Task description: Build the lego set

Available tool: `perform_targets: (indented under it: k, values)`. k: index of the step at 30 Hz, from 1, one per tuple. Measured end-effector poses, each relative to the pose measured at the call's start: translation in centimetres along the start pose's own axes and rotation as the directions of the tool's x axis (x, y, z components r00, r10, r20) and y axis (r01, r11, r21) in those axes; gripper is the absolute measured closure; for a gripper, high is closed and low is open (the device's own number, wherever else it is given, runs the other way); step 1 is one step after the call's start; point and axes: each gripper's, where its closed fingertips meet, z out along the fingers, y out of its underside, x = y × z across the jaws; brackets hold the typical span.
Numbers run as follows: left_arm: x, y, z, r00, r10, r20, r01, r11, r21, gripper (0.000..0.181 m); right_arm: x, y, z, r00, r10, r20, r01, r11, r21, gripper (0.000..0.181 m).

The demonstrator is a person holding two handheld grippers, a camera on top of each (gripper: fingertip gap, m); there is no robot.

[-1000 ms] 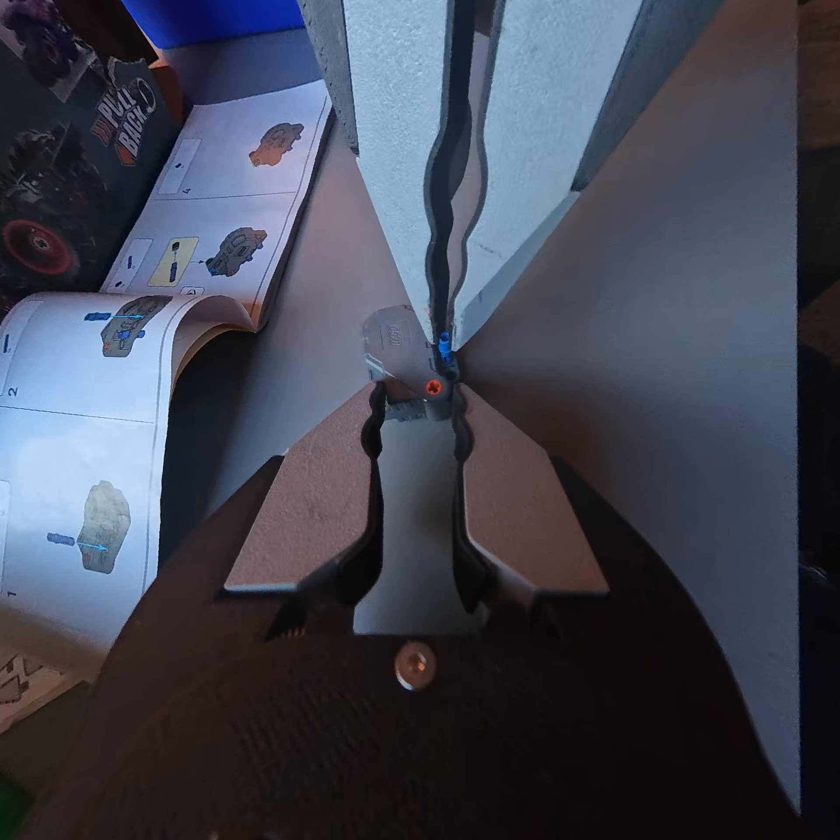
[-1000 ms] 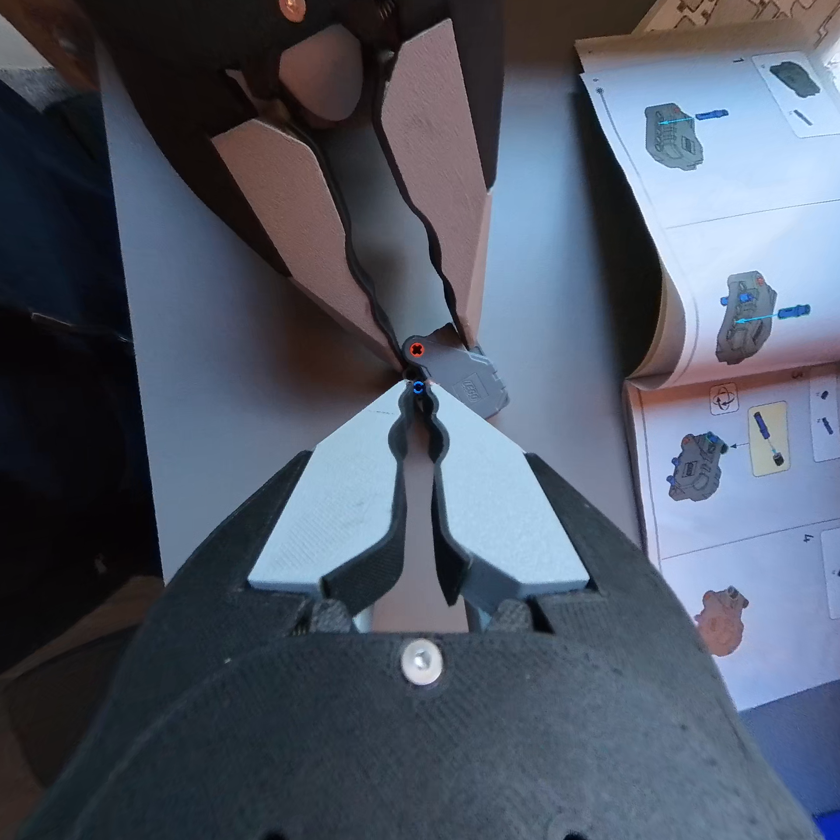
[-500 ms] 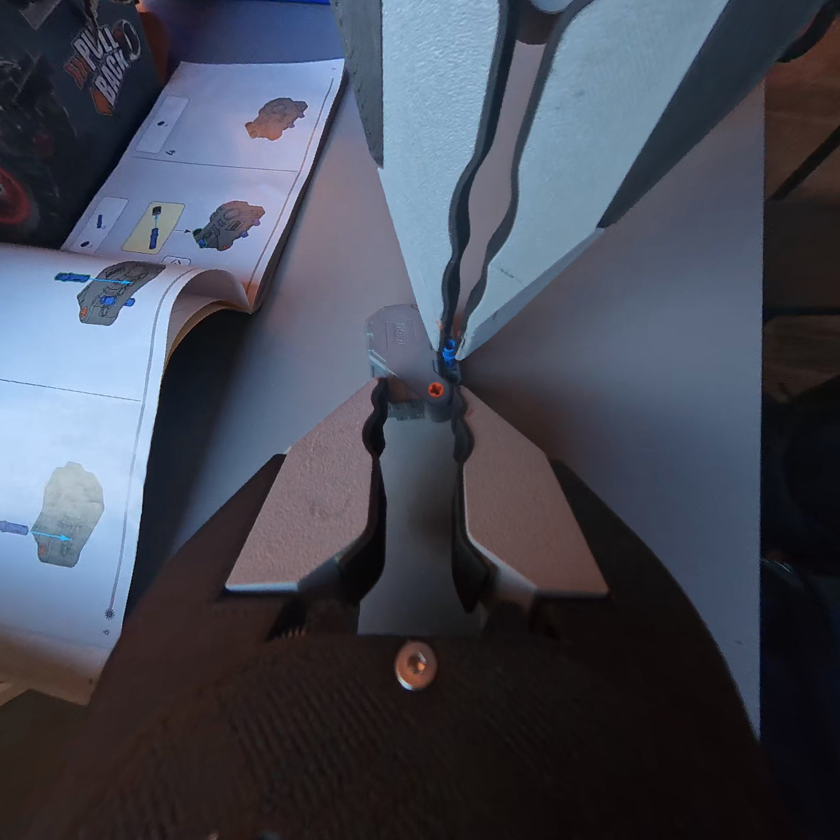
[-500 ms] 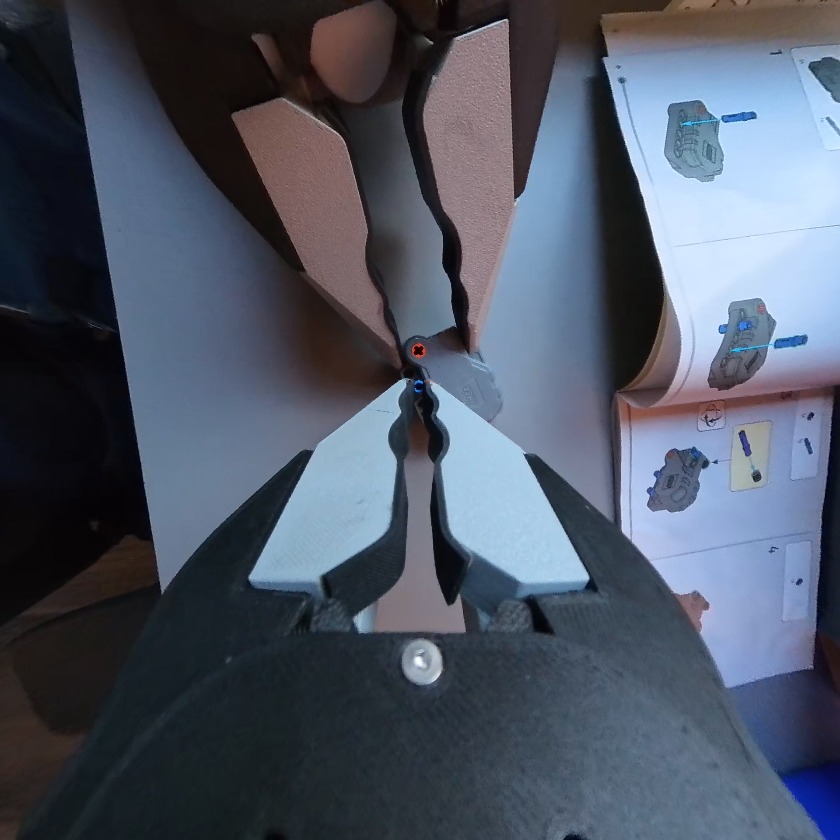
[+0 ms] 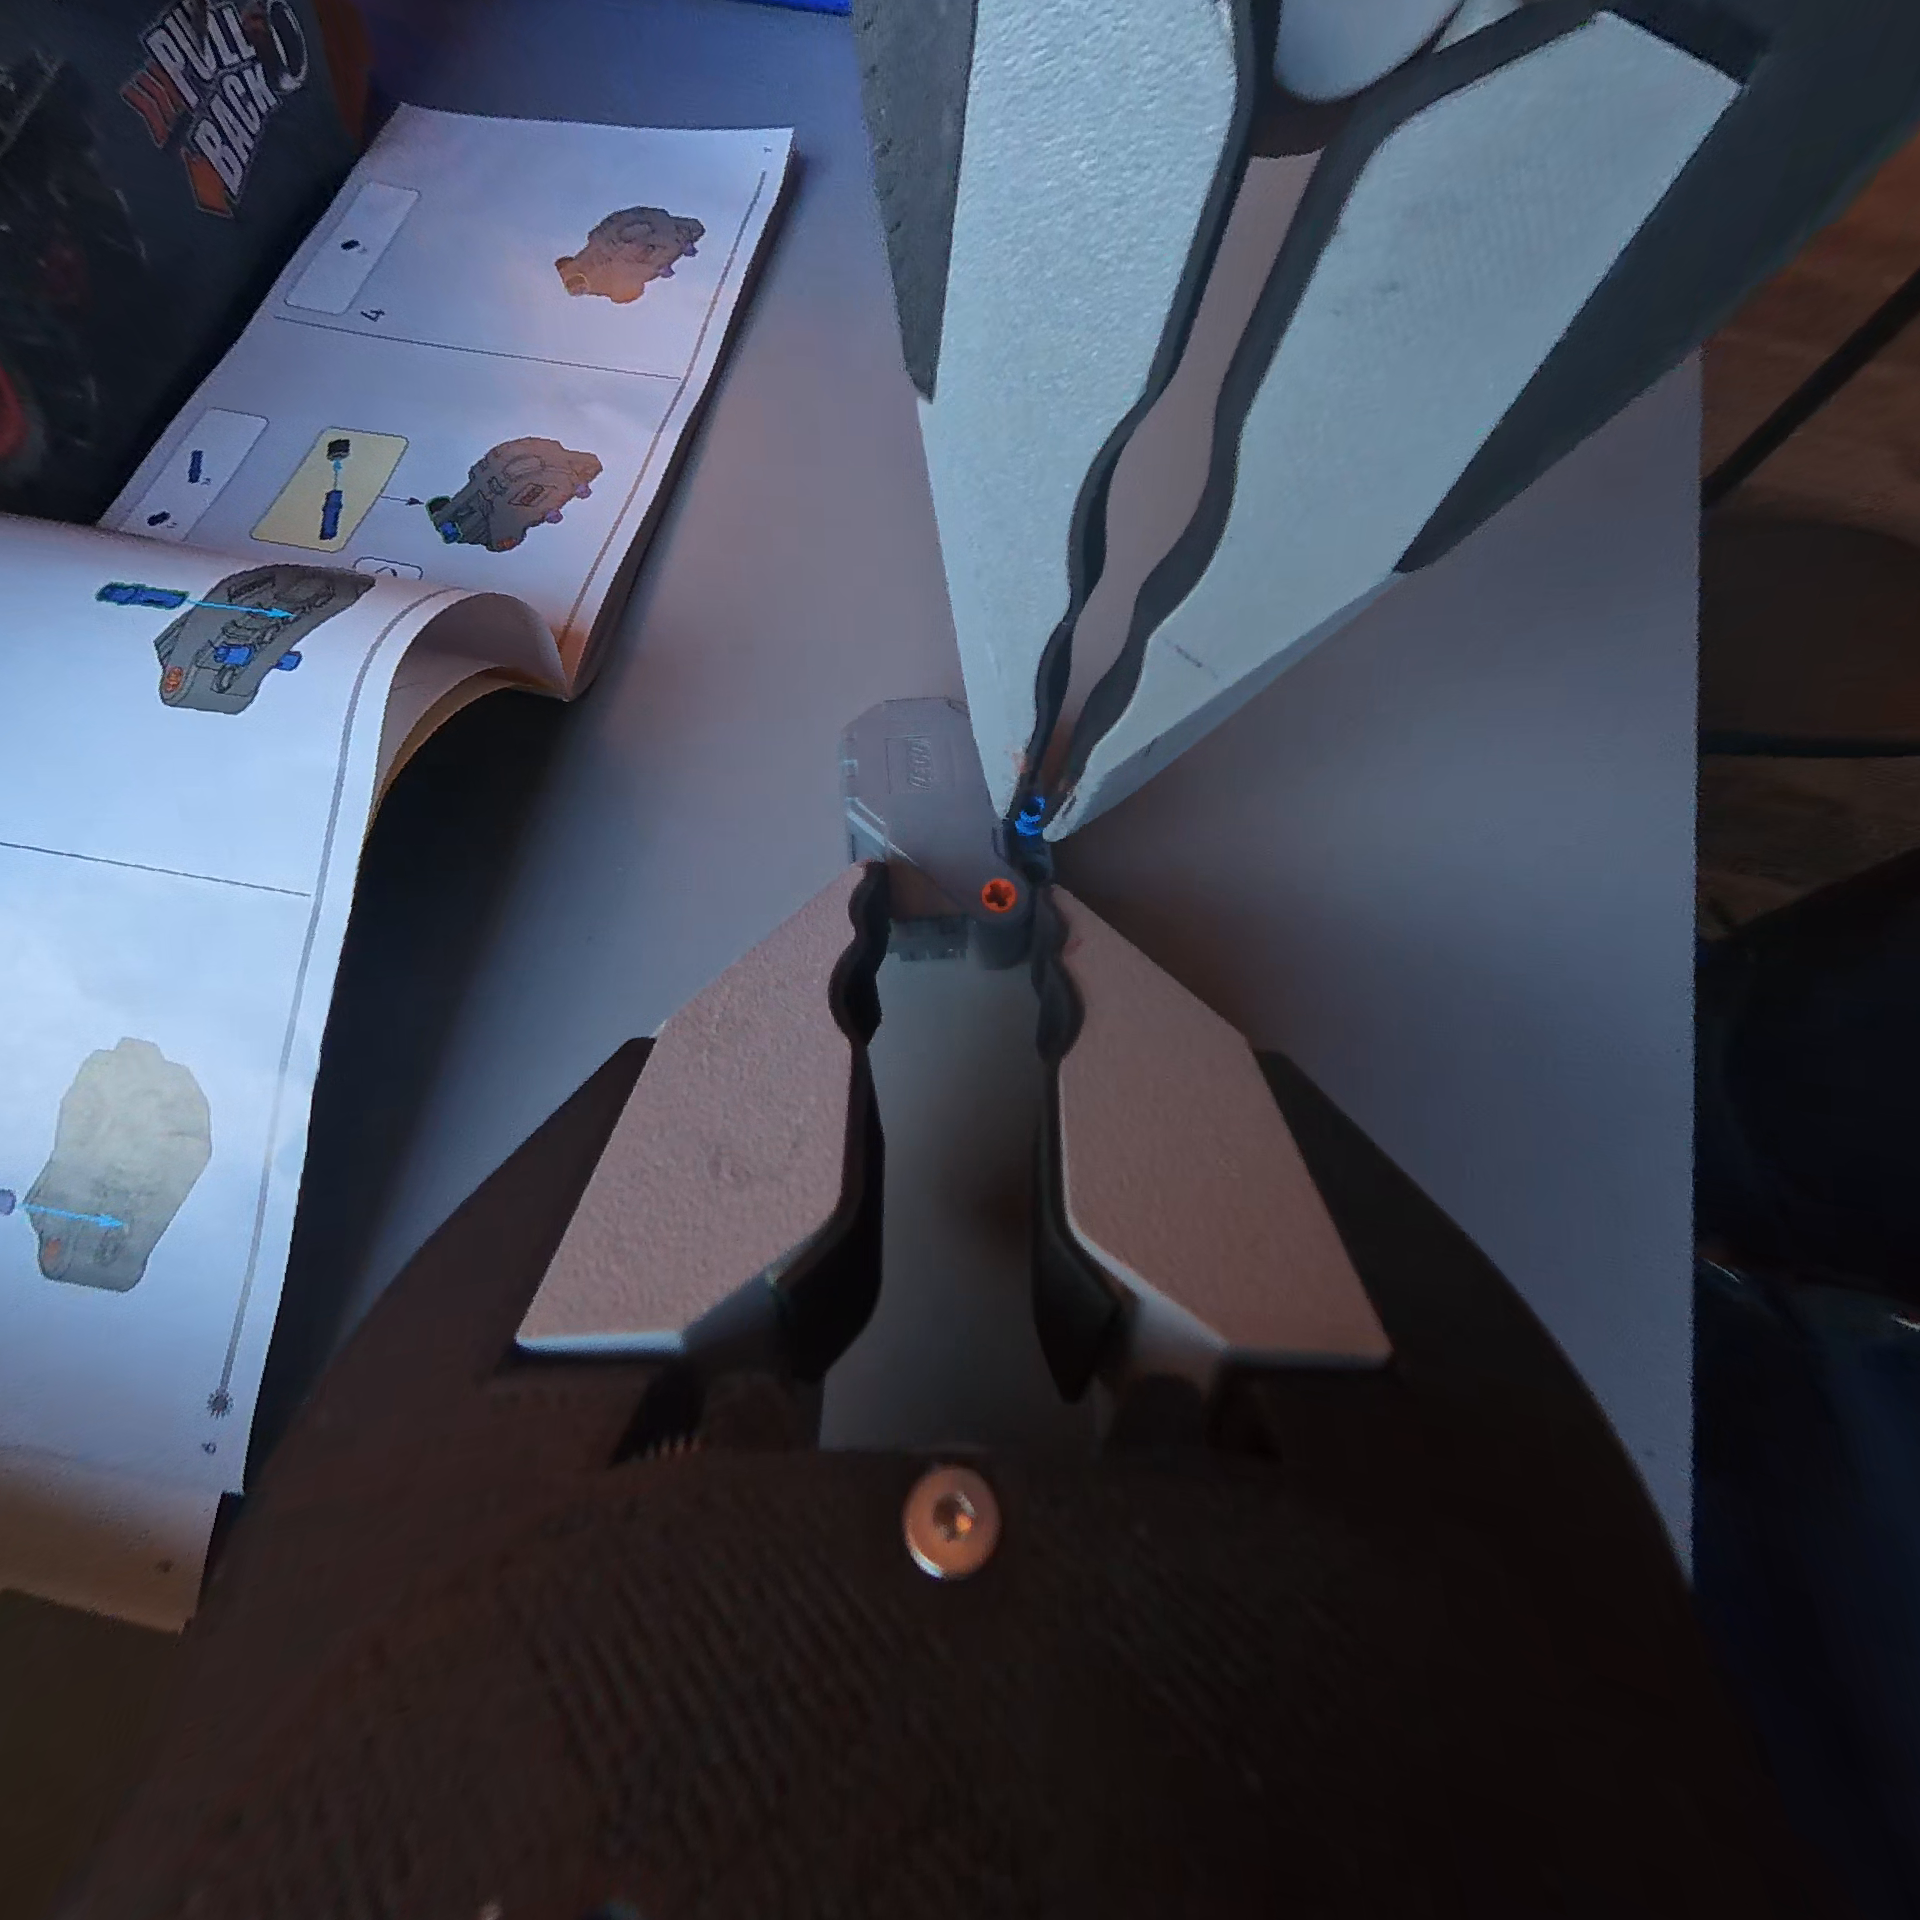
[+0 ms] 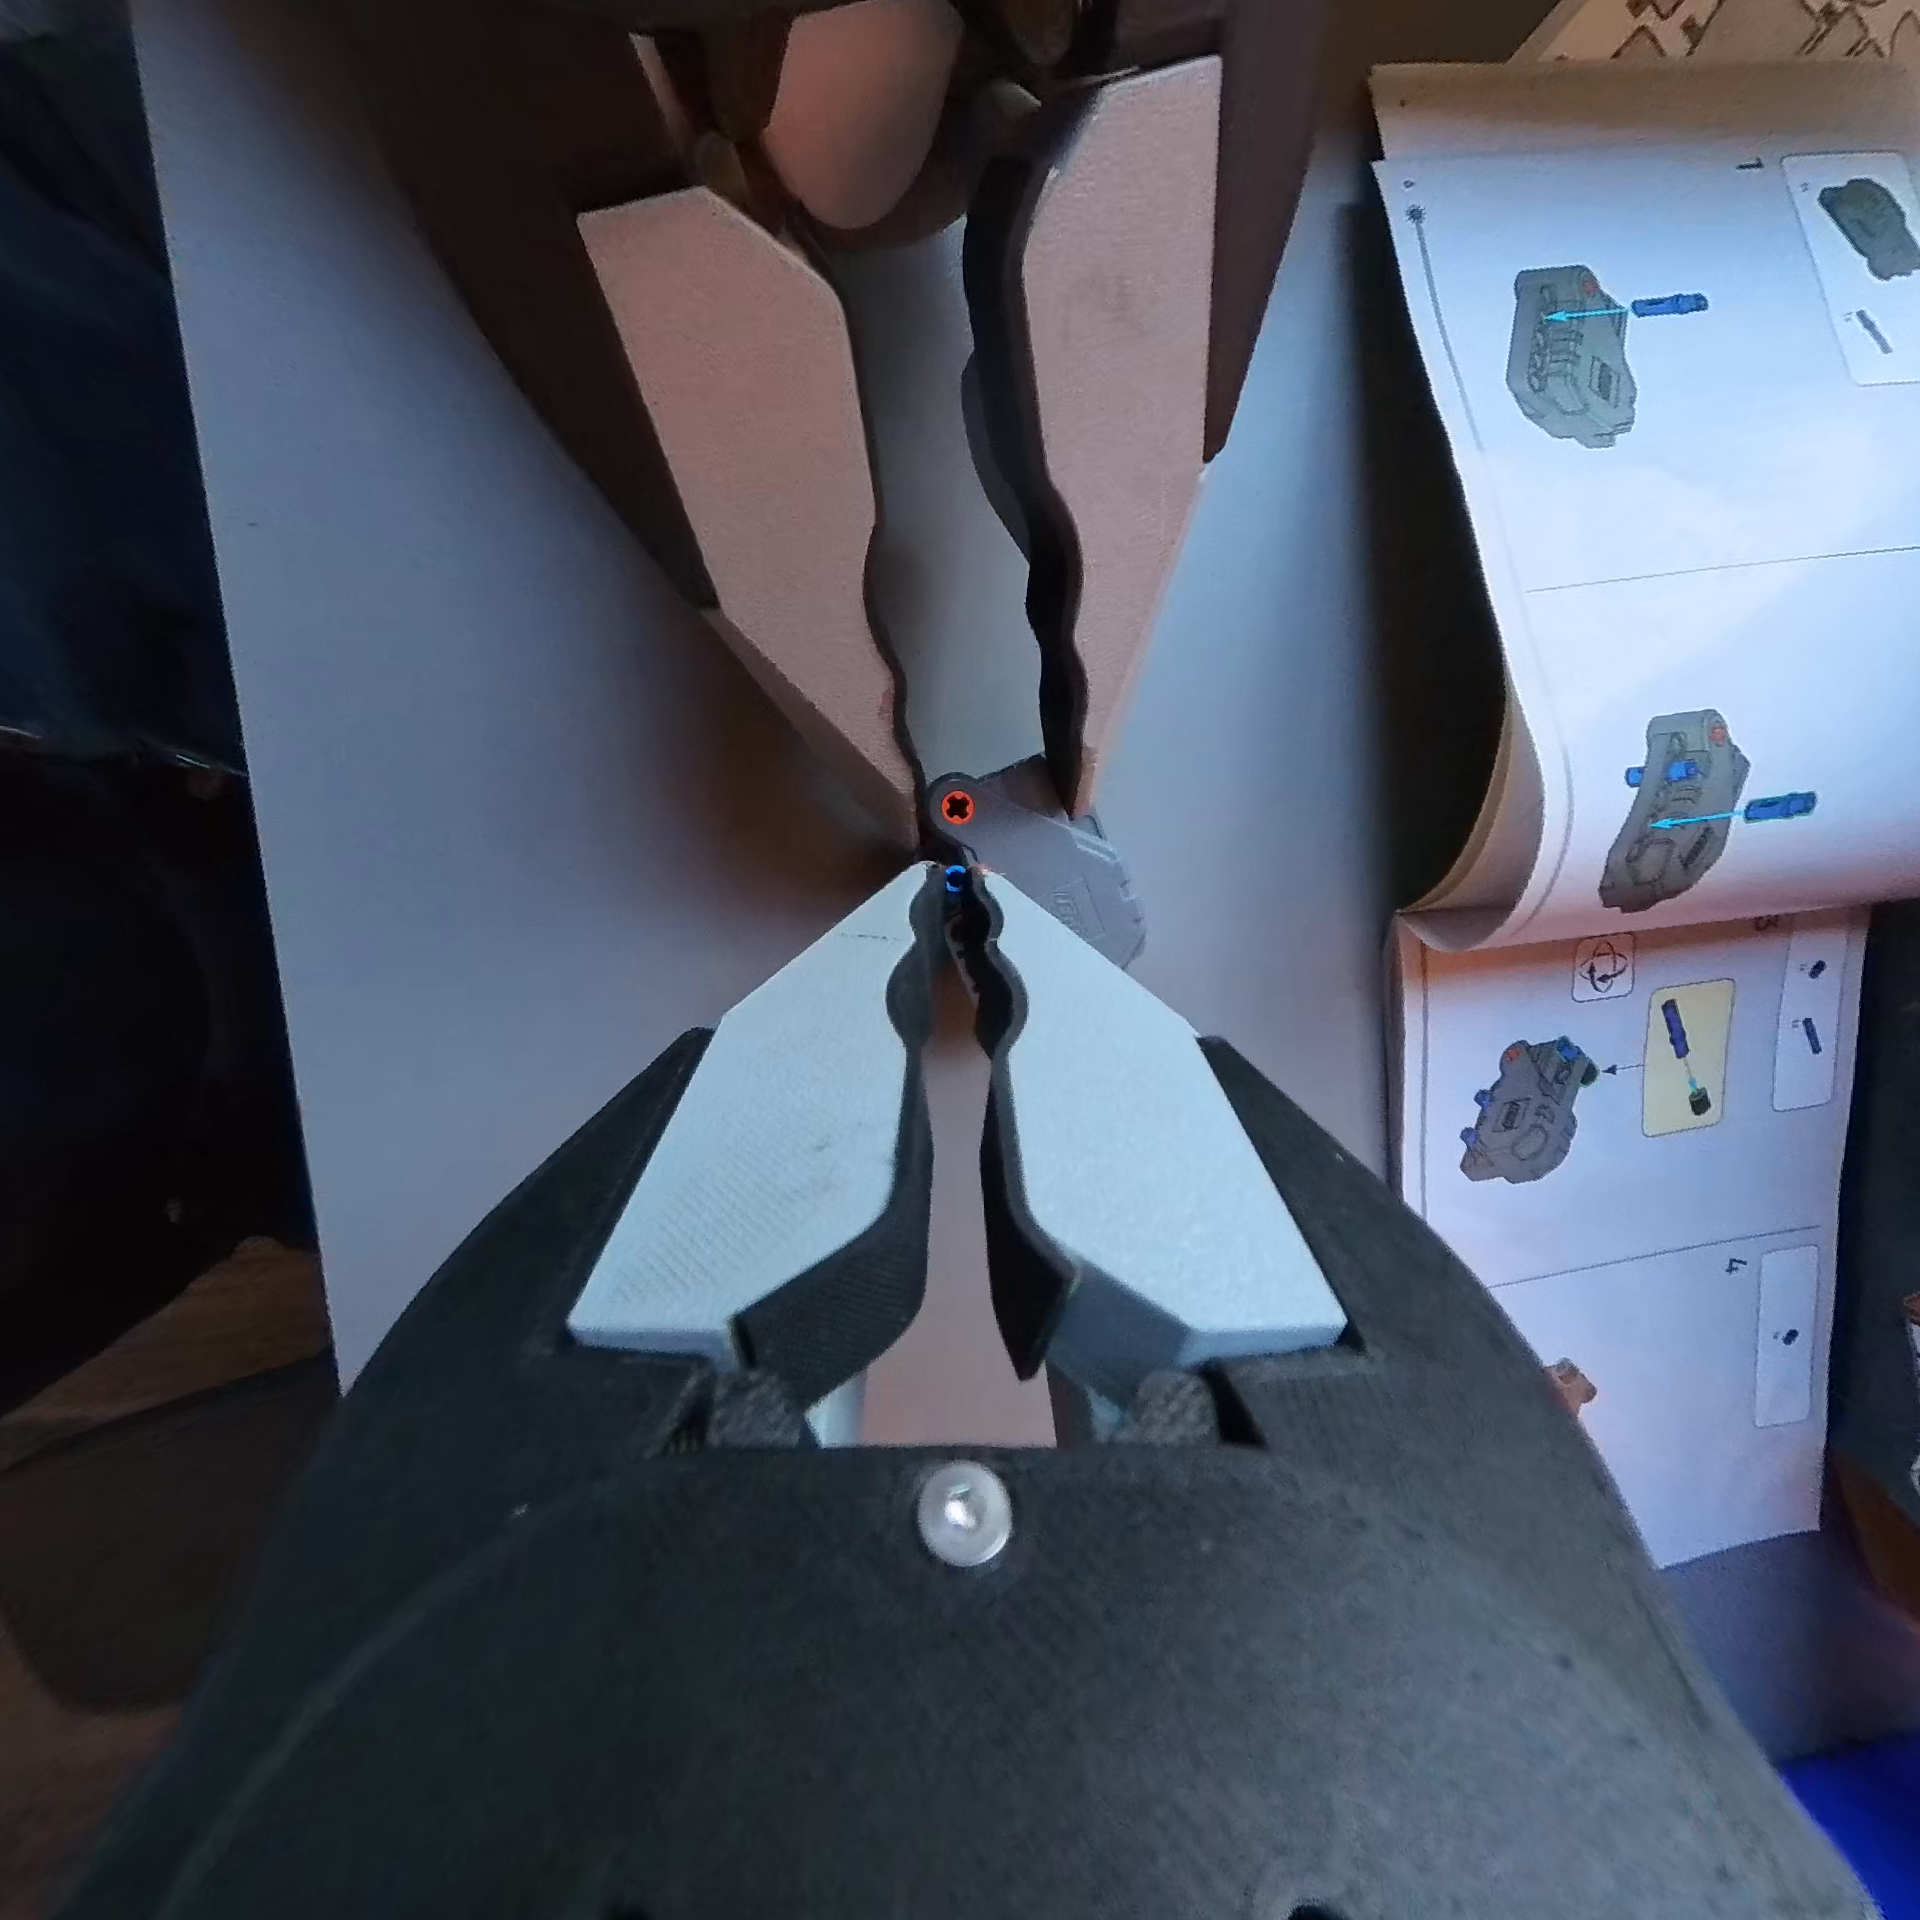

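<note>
My left gripper, with pinkish fingers, is shut on a grey Lego motor block with an orange axle hole. It holds the block above the grey table. My right gripper, with pale blue fingers, is shut on a small blue pin. The pin's tip sits against the block's edge just below the orange hole. In the left wrist view the blue pin shows between the right gripper's fingertips. The block shows in the right wrist view between the left gripper's fingers.
An open instruction booklet lies on the table left of the grippers, and it also shows in the right wrist view. The dark set box stands at the far left. The table edge runs along the right. The tips of both grippers are at nearly the same place.
Both grippers have kept their hold, tips together. The views have shifted slightly; the right gripper's fingers look more tilted in the left wrist view. The pin stays at the block's edge.
</note>
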Motion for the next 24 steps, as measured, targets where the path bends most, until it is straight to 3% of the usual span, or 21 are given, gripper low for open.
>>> perform_targets:
  k: [1, 9, 14, 19, 24]
  values:
    - [0.01, 0.0, 0.0, 1.0, 0.002, 0.001, -0.002, 1.0, 0.0, 0.157, -0.01, 0.03, -0.01, 1.0, 0.002, -0.004, -0.002, 1.0, 0.008, 0.181]
    - [0.01, 0.01, -0.02, 1.0, -0.003, 0.0, 0.003, 1.0, 0.001, 0.157, -0.02, -0.05, 0.13, 0.996, -0.089, -0.003, 0.089, 0.995, -0.053, 0.181]
    - [0.04, 0.02, -0.05, 1.0, 0.008, 0.007, -0.008, 1.0, 0.002, 0.157, -0.08, -0.08, 0.17, 0.997, -0.08, 0.015, 0.08, 0.997, -0.009, 0.181]
    - [0.03, 0.02, -0.05, 1.0, 0.007, 0.007, -0.007, 1.0, 0.002, 0.157, -0.07, -0.05, 0.24, 0.99, -0.138, 0.036, 0.141, 0.985, -0.098, 0.181]
    - [0.03, 0.02, -0.04, 1.0, 0.003, 0.003, -0.003, 1.0, 0.002, 0.157, -0.03, -0.2, 0.43, 0.989, -0.137, 0.063, 0.143, 0.984, -0.102, 0.181]
